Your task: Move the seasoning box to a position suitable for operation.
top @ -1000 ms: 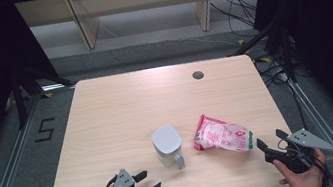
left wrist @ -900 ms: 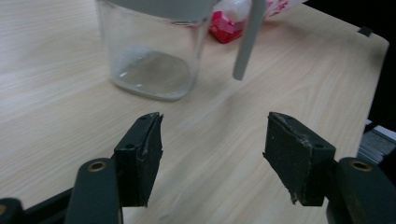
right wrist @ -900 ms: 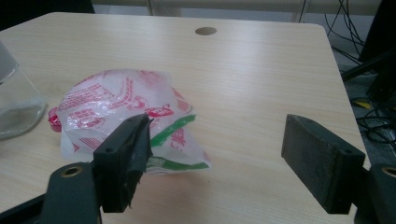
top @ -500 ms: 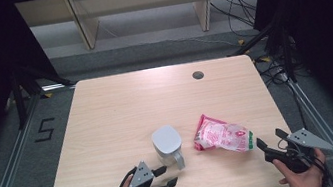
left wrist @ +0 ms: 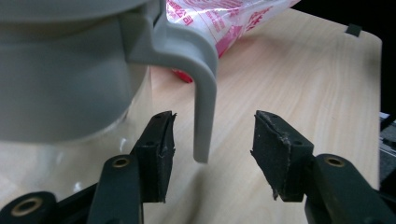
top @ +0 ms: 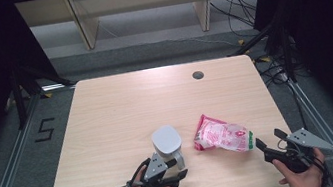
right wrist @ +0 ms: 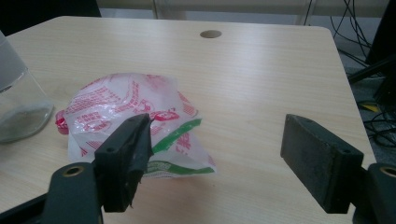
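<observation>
Left gripper [left wrist: 212, 142], jaws apart, straddles the grey handle [left wrist: 201, 93] of the jug [top: 167, 144]; right gripper [right wrist: 215, 158] gapes near the pink bag [right wrist: 135, 116].

L tool [top: 179, 168] jaws apart, low; R tool [top: 268, 140] jaws wide apart.

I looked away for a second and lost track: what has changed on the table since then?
The left gripper slid right along the near edge and forward; its open jaws now straddle the handle of the grey-lidded clear pitcher, not yet gripping. The right gripper, the pitcher and the pink-and-white plastic bag stayed put.
</observation>
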Action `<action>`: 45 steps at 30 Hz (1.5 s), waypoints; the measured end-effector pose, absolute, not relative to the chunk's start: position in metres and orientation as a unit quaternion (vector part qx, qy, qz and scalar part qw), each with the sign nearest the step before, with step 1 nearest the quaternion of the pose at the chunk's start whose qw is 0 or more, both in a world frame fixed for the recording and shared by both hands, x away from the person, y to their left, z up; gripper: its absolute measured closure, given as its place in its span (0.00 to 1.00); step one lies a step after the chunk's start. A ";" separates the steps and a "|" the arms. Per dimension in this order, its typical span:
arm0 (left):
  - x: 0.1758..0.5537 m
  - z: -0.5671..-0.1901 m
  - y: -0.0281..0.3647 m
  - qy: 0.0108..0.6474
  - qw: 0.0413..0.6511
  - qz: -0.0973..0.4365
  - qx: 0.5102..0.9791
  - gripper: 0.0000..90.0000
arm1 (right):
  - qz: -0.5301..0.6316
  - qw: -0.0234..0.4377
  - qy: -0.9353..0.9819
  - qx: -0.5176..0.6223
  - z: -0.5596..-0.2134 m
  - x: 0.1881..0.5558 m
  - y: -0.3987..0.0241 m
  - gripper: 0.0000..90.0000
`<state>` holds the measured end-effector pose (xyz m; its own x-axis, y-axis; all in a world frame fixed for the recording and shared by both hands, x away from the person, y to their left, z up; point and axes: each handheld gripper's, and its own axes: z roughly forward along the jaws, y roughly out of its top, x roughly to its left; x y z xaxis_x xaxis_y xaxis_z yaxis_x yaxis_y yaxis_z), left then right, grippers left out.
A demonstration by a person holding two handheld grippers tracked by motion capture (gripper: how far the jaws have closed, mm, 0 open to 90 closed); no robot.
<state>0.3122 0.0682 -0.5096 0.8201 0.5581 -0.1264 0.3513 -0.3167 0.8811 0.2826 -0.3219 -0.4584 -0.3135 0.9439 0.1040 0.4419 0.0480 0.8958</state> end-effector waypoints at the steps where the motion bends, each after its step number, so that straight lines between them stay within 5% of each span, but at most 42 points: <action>1: 0.313 -0.510 0.066 0.283 0.513 0.099 0.805 0.55 | 0.457 0.270 0.667 0.523 -0.458 0.282 -0.321 0.29; 16: 0.323 -0.509 0.056 0.283 0.515 0.113 0.801 0.86 | 0.460 0.291 0.676 0.498 -0.460 0.286 -0.323 0.29; 45: 0.321 -0.510 0.146 0.345 0.498 0.170 0.777 0.76 | 0.461 0.294 0.675 0.495 -0.456 0.281 -0.315 0.29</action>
<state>0.3212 0.1459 -0.5098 0.7047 0.7051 -0.0795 0.3671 -0.2664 0.8912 0.2809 -0.3150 -0.4556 -0.3368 0.9397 0.0602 0.3978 0.0841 0.9136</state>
